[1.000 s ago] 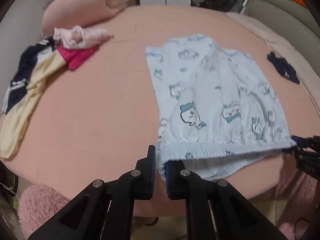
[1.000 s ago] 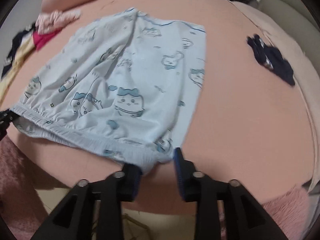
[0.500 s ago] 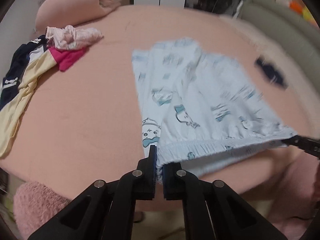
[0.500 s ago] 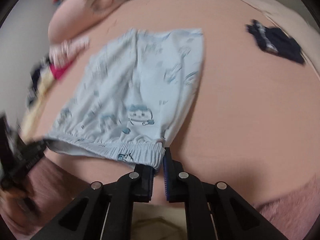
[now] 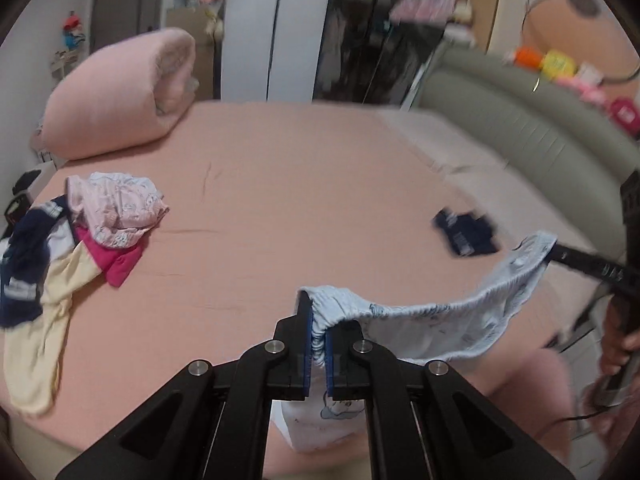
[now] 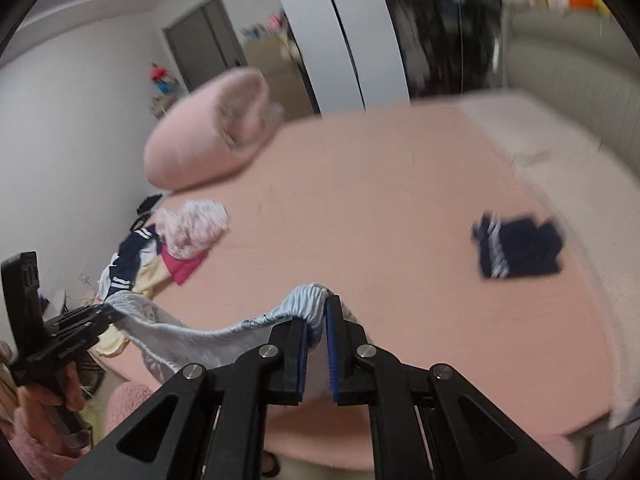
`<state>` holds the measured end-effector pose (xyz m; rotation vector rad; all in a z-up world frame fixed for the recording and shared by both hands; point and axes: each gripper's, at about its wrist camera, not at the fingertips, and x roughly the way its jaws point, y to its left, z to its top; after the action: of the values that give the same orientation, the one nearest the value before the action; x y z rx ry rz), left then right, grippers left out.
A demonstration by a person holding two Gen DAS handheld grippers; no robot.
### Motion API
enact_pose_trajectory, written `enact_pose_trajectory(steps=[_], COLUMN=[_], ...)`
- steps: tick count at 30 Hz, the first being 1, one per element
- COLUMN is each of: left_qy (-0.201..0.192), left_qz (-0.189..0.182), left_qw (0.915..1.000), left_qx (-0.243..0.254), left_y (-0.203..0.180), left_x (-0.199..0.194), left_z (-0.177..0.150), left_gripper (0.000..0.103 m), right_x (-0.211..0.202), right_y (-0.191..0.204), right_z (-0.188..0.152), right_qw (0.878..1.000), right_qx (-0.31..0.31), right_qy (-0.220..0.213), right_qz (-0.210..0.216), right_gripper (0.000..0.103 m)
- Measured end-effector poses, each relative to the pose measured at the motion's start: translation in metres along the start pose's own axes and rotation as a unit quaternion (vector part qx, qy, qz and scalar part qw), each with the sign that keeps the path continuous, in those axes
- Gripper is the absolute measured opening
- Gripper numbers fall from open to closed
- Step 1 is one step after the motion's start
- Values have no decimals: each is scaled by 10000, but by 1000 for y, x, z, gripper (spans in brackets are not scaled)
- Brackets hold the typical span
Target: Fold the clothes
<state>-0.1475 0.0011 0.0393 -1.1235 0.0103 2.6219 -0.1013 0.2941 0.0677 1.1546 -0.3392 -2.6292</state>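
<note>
The light blue printed shorts (image 5: 432, 320) hang in the air by their elastic waistband above the near edge of the pink bed (image 5: 280, 184). My left gripper (image 5: 318, 340) is shut on the waistband's left end. My right gripper (image 6: 318, 332) is shut on the other end of the shorts (image 6: 224, 332). The waistband sags between the two grippers. The right gripper also shows at the right in the left wrist view (image 5: 568, 258), and the left gripper at the left in the right wrist view (image 6: 96, 314). The legs of the shorts hang below, mostly hidden.
A pile of clothes (image 5: 80, 236) lies at the bed's left side. A folded navy garment (image 5: 466, 232) lies at the right. A rolled pink duvet (image 5: 120, 96) sits at the far left. A grey-green headboard (image 5: 520, 136) runs along the right.
Both grippers closed on the waistband and lifted the shorts off the bed. The cameras now tilt up toward the room.
</note>
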Motion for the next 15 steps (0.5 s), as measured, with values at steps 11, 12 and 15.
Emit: enact_pose_trajectory(steps=[11, 12, 15], left_qy=[-2362, -2401, -2156], left_qz=[824, 801, 782], left_qw=[9603, 9589, 9632], left_qx=[1239, 1283, 1399], left_y=[-23, -23, -22], left_x=[-156, -165, -158], left_z=[171, 165, 131], left_gripper=[4, 4, 5], right_x=[-112, -128, -147], right_y=[65, 72, 81], right_z=[153, 151, 126], right_qw=[9766, 9719, 9648], right_qx=[-851, -1010, -1357], right_qy=[-1972, -2126, -2248], right_qz=[89, 62, -147], right_gripper=[4, 4, 4])
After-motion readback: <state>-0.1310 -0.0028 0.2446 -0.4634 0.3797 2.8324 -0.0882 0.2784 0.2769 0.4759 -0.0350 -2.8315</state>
